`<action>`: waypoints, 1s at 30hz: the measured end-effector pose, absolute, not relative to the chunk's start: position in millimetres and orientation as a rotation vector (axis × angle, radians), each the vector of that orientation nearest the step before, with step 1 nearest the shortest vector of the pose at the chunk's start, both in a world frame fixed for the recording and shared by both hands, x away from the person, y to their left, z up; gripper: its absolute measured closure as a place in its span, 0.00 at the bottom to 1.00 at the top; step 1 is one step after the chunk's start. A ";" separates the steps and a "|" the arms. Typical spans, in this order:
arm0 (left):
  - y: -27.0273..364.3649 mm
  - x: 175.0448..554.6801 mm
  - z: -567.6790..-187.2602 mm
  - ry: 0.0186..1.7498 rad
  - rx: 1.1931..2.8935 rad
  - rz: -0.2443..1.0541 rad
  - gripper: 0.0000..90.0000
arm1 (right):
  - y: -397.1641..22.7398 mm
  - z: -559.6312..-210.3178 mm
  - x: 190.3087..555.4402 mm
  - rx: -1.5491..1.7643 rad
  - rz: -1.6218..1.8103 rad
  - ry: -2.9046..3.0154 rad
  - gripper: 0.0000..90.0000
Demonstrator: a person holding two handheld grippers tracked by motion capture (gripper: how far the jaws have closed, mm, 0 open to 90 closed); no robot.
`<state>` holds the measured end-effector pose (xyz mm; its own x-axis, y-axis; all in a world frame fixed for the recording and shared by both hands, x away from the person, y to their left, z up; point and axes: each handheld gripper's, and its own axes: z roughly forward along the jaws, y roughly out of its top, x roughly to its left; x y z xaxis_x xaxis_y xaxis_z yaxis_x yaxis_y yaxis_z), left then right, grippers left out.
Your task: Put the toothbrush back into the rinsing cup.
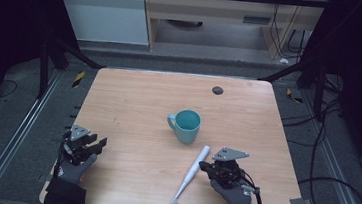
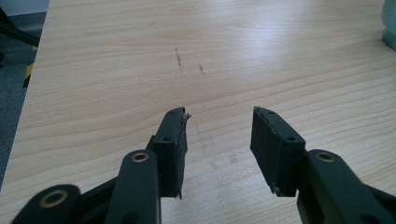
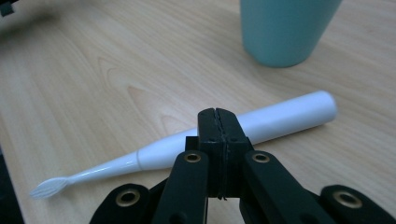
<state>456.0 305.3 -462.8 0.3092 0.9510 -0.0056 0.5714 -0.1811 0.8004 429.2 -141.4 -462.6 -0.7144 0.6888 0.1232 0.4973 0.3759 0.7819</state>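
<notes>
White plastic electric toothbrush (image 1: 191,176) lay on the wooden desk (image 1: 133,107) just left of the right gripper (image 1: 205,166), jaws together, empty. Long axis diagonal: brush head toward the person, handle end toward the teal ceramic mug (image 1: 186,125). Left gripper (image 1: 100,144) jaws apart.

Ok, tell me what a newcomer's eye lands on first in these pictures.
First the teal mug, standing upright near the middle of the wooden table, its handle toward the left of the high view. Next the white electric toothbrush lying flat just in front of it, bristles toward the person. The right gripper sits shut beside its handle, while the left gripper rests open over bare wood at the near left.
</notes>
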 end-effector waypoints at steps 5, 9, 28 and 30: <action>304.9 455.7 -462.8 1.356 1.861 0.671 0.61 | -134.8 -469.2 423.6 1.048 1.253 2.456 1.00; 304.7 455.6 -462.9 1.356 1.862 0.671 0.61 | -130.2 -474.0 420.6 1.042 1.256 2.487 1.00; 305.0 456.3 -463.6 1.361 1.863 0.668 0.61 | -112.4 -486.9 419.1 1.008 1.213 2.562 1.00; 305.0 456.2 -463.6 1.361 1.863 0.668 0.61 | -109.3 -487.7 418.5 0.993 1.194 2.571 1.00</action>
